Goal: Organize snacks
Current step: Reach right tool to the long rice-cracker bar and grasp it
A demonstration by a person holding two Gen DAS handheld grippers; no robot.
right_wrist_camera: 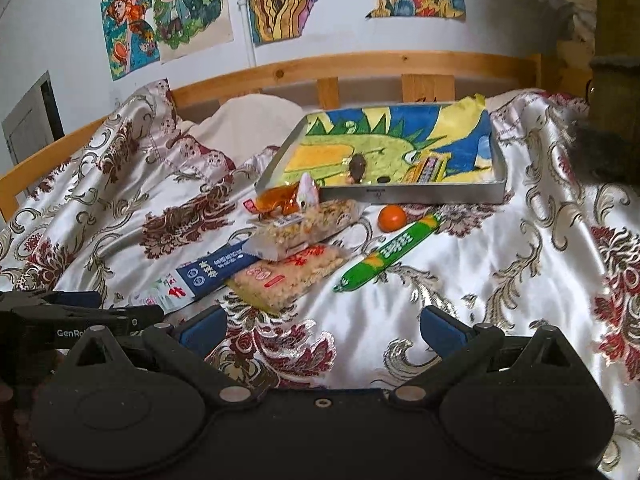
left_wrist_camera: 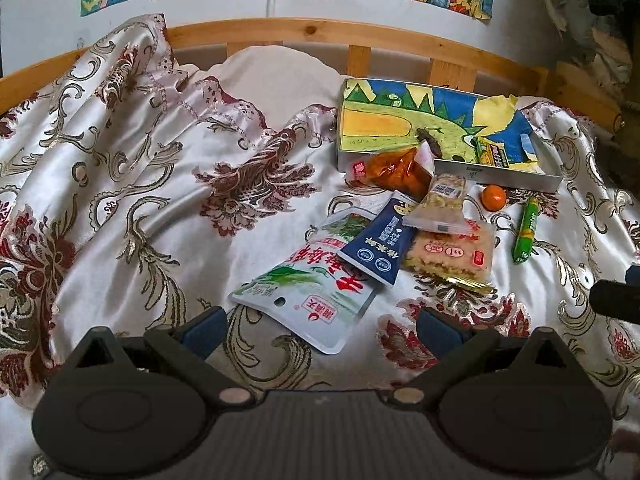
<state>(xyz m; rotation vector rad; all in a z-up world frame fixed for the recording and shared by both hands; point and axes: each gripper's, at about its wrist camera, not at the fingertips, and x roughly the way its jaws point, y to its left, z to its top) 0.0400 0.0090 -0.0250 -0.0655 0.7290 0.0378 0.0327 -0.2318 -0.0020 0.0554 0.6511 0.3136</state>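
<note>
Both grippers hang spread and empty over the satin bedspread (left_wrist_camera: 120,184): left gripper (left_wrist_camera: 320,330) by the white-and-green snack pouch (left_wrist_camera: 308,284), right gripper (right_wrist_camera: 322,326) near the green sausage stick (right_wrist_camera: 390,252). Best take loose outliers first, then lift them into the shallow metal tray (right_wrist_camera: 436,194) beyond the pile.

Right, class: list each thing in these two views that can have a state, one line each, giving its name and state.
left gripper: open, empty
right gripper: open, empty
metal tray: uncovered, lined with a drawing, holding a yellow packet
white pouch: sealed, lying flat
navy packet: overlapping the white pouch
clear cracker pack: stacked on other snacks
orange packet: leaning on the tray
green sausage: wrapped, lying alone
orange fruit: unpeeled, outside the tray
</note>
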